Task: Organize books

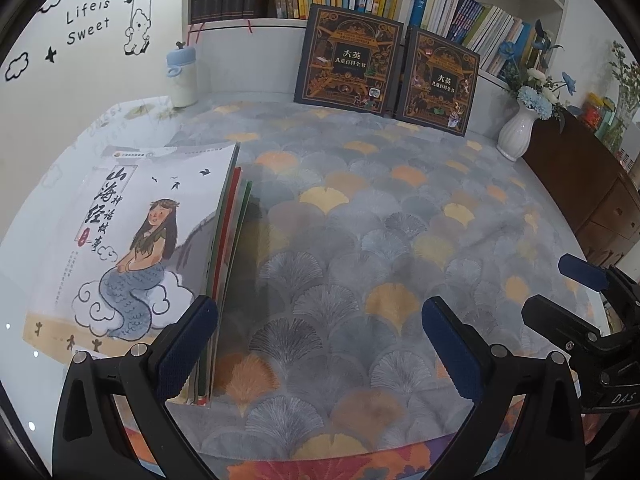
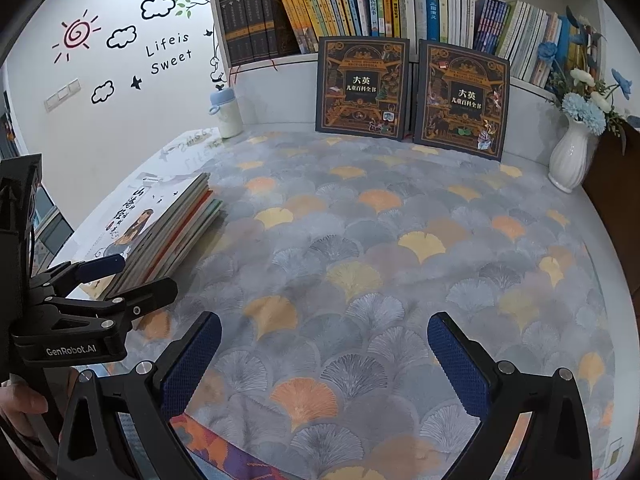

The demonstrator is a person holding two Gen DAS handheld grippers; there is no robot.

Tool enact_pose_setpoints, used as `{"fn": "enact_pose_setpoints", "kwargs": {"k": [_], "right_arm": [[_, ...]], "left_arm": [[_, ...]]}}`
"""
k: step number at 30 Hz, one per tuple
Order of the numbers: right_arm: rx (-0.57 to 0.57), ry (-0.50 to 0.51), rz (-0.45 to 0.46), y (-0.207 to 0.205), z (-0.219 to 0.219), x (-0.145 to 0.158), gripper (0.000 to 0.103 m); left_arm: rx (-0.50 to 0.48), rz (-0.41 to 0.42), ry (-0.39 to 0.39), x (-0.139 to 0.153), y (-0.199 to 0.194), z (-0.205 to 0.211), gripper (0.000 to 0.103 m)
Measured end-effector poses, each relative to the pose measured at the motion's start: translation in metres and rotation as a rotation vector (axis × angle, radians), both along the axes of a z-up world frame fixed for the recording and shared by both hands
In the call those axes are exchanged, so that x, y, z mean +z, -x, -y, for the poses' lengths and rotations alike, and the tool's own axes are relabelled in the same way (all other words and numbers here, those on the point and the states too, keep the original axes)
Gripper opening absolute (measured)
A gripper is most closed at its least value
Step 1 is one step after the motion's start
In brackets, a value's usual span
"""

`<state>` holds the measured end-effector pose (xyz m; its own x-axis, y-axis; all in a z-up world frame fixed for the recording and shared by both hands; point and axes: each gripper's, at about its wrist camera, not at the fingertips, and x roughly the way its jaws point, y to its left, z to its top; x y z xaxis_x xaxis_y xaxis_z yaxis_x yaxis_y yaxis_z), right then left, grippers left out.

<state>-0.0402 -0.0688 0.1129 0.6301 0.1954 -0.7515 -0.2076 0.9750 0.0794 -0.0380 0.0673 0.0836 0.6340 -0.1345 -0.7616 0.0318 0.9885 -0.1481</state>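
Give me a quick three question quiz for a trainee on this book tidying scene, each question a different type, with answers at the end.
1. True or false: the stack of books stands upright against the shelf.
2. Multiple choice: what leans against the shelf unit behind the table? A) two dark encyclopedia volumes B) a white vase C) a bottle
3. Fill in: the left gripper and the right gripper both have their jaws ____, holding nothing.

Key:
1. False; it lies flat at the table's left side.
2. A
3. open
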Motion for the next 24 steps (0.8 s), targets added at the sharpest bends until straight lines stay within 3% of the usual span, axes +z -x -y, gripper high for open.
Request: {"fn": "enact_pose_setpoints", "kwargs": {"k": [24], "right_arm": [[0.002, -0.008, -0.019, -0.0025, 0.0003, -0.0067, 0.103]], "left_arm": [[-0.008, -0.01, 0.002, -0.0038, -0.0048, 0.0026, 0.102]]}}
